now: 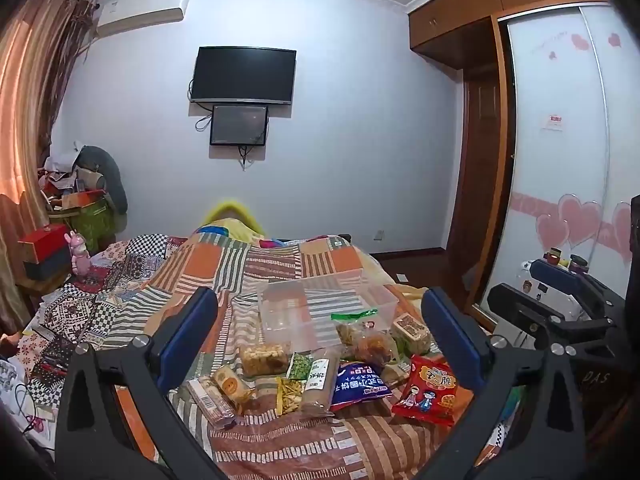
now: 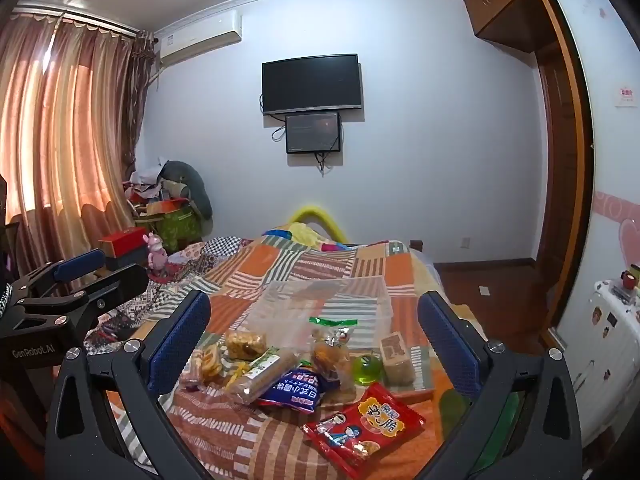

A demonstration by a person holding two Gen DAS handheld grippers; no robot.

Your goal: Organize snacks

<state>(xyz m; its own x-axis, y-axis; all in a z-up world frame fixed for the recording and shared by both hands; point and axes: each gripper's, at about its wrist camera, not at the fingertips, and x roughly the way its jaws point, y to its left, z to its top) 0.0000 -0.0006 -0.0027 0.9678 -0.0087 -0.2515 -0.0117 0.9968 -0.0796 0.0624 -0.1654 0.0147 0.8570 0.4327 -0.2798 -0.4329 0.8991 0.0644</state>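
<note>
Several snack packs lie on a patchwork bedspread in front of a clear plastic box (image 1: 360,300) (image 2: 372,300), which has nothing in it. Among them are a red packet (image 1: 428,392) (image 2: 364,420), a blue packet (image 1: 360,380) (image 2: 296,392), a long brown biscuit pack (image 1: 318,380) (image 2: 264,372) and a bag with a green clip (image 1: 368,340) (image 2: 332,348). My left gripper (image 1: 320,344) is open and empty above the snacks. My right gripper (image 2: 316,344) is open and empty too, beside the left one.
The bed (image 2: 256,440) fills the foreground, with its right edge near a wardrobe (image 1: 560,160). A cluttered pile (image 1: 80,200) and a pink toy (image 1: 78,248) stand at the left. A green ball (image 2: 366,368) lies among the snacks.
</note>
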